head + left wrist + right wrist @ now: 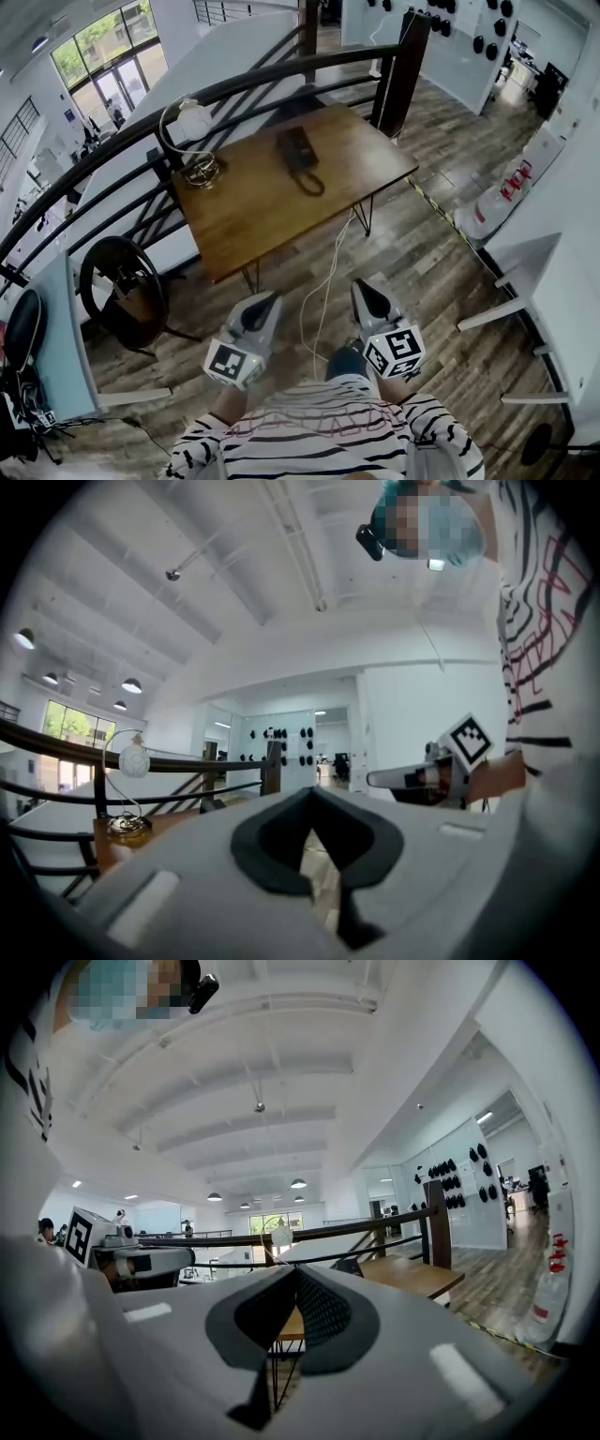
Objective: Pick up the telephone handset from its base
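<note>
Both are closed on nothing: the left tongs (265, 304) and the right tongs (367, 296) point level at the person's waist, well apart from the counter (262, 220). The telephone (298, 157) lies near the far edge of that counter, with the handset (293, 146) seated on its base and a dark cord (314, 184) looping out toward the near side. The step in hand looks like the approach, so nothing of the pick-up is done yet. To do it well, the person probably needs to step up to the counter, open one pair of tongs wide, and come down across the narrow middle of the handset rather than its ends. A straight lift would then let the cord trail freely, and the other tongs could steady the base if it tries to rise too. A lamp (192, 127) stands at the counter's far left corner, near but clear of the telephone. A dark railing (281, 80) runs just behind the counter. A white cable (328, 267) hangs off the near edge to the floor, right in the walking line. A round chair (122, 291) sits to the left.
</note>
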Demonstrator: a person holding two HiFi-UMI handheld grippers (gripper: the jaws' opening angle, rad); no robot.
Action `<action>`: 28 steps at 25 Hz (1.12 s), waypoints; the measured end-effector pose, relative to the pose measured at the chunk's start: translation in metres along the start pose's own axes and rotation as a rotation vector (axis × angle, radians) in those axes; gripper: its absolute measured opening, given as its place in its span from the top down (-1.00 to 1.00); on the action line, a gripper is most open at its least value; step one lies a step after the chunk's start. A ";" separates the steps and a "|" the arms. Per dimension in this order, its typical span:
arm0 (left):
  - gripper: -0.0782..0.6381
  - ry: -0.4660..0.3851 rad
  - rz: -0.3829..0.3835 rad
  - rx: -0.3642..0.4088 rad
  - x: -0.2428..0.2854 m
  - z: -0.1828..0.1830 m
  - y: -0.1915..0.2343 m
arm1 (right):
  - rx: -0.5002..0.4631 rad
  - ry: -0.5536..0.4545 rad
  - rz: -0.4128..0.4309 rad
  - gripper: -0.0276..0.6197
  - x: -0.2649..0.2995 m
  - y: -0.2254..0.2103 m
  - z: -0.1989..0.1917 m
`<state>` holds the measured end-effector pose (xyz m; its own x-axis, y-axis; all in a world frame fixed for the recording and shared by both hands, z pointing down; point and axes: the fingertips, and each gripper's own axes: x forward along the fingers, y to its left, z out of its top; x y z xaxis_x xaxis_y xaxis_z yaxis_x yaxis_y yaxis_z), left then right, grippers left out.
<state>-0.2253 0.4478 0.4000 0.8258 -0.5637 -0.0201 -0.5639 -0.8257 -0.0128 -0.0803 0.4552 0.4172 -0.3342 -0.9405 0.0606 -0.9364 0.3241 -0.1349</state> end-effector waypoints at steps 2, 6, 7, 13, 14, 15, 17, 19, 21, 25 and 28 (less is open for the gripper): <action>0.77 0.010 -0.001 -0.008 0.010 -0.006 0.001 | 0.012 0.003 0.004 0.91 0.007 -0.008 -0.004; 0.66 0.028 0.005 -0.006 0.038 -0.017 0.012 | 0.045 -0.006 0.016 0.49 0.031 -0.031 -0.005; 0.53 0.033 0.007 -0.002 0.046 -0.020 0.017 | 0.048 -0.009 0.026 0.49 0.038 -0.037 -0.005; 0.54 0.040 0.056 -0.021 0.113 -0.018 0.049 | 0.067 0.005 0.065 0.61 0.087 -0.090 0.005; 0.54 0.041 0.062 -0.019 0.125 -0.019 0.053 | 0.068 0.008 0.073 0.61 0.094 -0.100 0.005; 0.54 0.042 0.067 -0.014 0.136 -0.020 0.058 | 0.071 0.013 0.080 0.61 0.102 -0.110 0.005; 0.54 0.046 0.075 -0.003 0.157 -0.024 0.067 | 0.078 0.023 0.094 0.61 0.117 -0.128 0.004; 0.52 0.053 0.089 -0.015 0.179 -0.026 0.076 | 0.082 0.032 0.109 0.60 0.131 -0.146 0.003; 0.49 0.059 0.103 -0.018 0.202 -0.027 0.083 | 0.082 0.039 0.122 0.55 0.146 -0.166 0.004; 0.44 0.066 0.133 -0.019 0.243 -0.033 0.097 | 0.082 0.053 0.161 0.55 0.173 -0.201 0.005; 0.40 0.082 0.155 -0.025 0.266 -0.045 0.110 | 0.081 0.064 0.188 0.54 0.191 -0.221 0.002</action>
<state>-0.0674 0.2061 0.4378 0.7272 -0.6836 0.0621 -0.6853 -0.7282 0.0094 0.0632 0.2042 0.4563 -0.5108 -0.8551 0.0889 -0.8460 0.4816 -0.2286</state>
